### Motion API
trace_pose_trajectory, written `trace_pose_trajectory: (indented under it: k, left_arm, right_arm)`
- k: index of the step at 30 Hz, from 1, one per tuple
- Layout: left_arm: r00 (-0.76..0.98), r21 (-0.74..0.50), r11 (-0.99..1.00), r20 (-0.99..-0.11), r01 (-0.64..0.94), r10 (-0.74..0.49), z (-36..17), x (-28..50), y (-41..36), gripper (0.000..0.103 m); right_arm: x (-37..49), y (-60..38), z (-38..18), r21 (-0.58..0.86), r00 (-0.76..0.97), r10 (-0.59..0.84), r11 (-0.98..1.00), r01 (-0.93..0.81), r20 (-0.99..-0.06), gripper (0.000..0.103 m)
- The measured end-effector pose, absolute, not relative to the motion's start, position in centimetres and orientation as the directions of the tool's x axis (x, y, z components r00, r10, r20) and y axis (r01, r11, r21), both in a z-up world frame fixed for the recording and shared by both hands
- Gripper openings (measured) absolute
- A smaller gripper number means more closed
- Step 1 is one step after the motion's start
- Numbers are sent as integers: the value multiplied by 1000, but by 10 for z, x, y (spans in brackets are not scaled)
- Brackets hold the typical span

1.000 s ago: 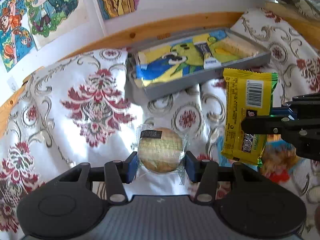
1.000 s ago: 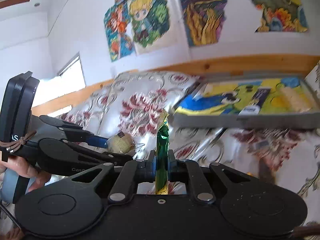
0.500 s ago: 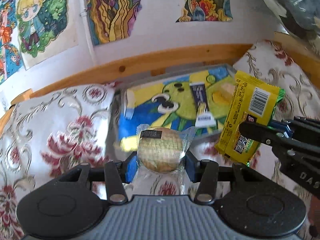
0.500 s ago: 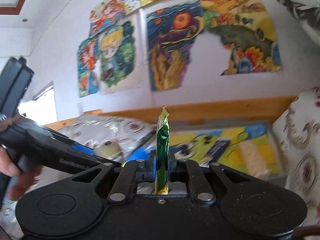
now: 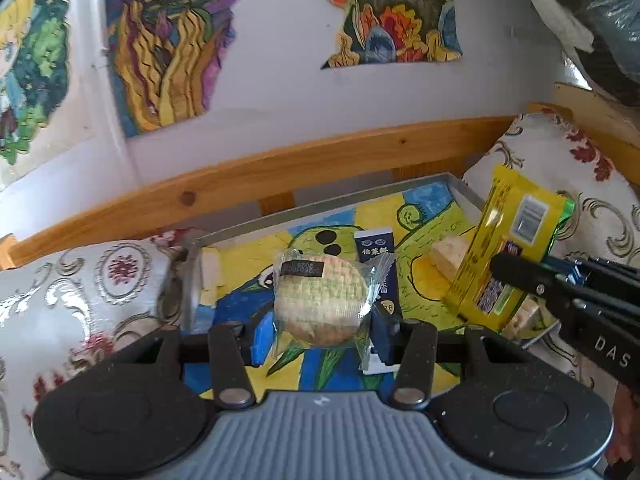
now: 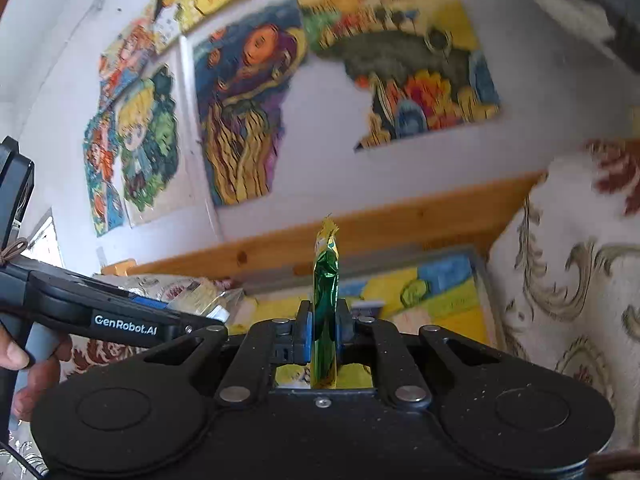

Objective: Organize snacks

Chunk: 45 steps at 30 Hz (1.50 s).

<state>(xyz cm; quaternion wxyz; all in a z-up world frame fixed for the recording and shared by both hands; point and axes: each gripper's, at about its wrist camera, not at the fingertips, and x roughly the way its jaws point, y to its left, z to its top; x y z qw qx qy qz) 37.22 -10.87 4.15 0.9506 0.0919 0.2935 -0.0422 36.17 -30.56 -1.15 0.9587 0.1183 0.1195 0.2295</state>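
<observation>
- Left wrist view: we find the left claw (image 5: 322,330) closed on a round cake (image 5: 320,296) in a clear wrapper, one blue pad (image 5: 384,330) pressed to each side of it.
- We see the cake held in the air above a grey tray (image 5: 320,209) whose floor carries a yellow, green and blue drawing.
- Inside the tray we note a dark blue and white packet (image 5: 376,248) lying flat behind the cake, and a pale block (image 5: 446,258) further right.
- We see the right claw (image 5: 520,276) enter from the right, gripping a yellow snack packet (image 5: 508,248) that stands tilted over the tray's right end.
- Right wrist view: we confirm the right claw (image 6: 325,332) is clamped tight on that packet, seen edge-on and upright between the pads.
- We record a hand (image 6: 28,368) on the left tool's grip at the left edge.
- We see the tray resting on floral patterned fabric (image 5: 92,280), with a wooden rail (image 5: 280,176) and wall paintings (image 5: 172,44) behind it.
</observation>
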Motion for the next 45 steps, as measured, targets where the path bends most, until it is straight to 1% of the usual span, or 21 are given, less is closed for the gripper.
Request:
trace_pose_trajectory:
  k: [3, 14, 24, 31, 33, 40, 41, 42, 44, 45]
  left_arm:
    - [814, 126, 984, -580, 128, -32, 30, 386, -107, 53]
    - [794, 84, 990, -607, 111, -37, -7, 404, -102, 53]
    - [783, 71, 988, -619, 134, -61, -16, 405, -113, 53]
    - [768, 40, 991, -636, 124, -70, -19, 406, -114, 54]
    - [767, 38, 992, -638, 123, -70, -20, 406, -115, 54]
    - [765, 6, 994, -639, 105, -77, -21, 406, -110, 57]
    - [765, -2, 995, -639, 100, -78, -22, 406, -109, 59]
    - [765, -8, 996, -639, 94, -77, -22, 406, -108, 60]
    - [767, -21, 996, -636, 86, -80, -22, 405, -105, 61]
    - [768, -25, 996, -635, 82, -79, -23, 404, -104, 64]
  right_arm:
    - [369, -306, -23, 309, 857, 470, 864, -398, -211, 10]
    - [380, -305, -33, 290, 862, 415, 897, -334, -291, 11]
    - [381, -308, -34, 264, 875, 372, 918, -297, -311, 16]
    - [382, -307, -33, 210, 889, 318, 943, -260, -329, 23]
    - [383, -307, -33, 198, 892, 305, 948, -250, -334, 24]
    - [381, -307, -32, 155, 907, 267, 961, -228, -324, 43]
    - [381, -306, -32, 150, 910, 262, 963, -224, -322, 47]
    - [380, -306, -31, 145, 911, 259, 964, -223, -320, 49]
    - [379, -306, -31, 135, 916, 254, 966, -222, -311, 57]
    - [378, -305, -30, 130, 918, 251, 967, -221, -307, 59]
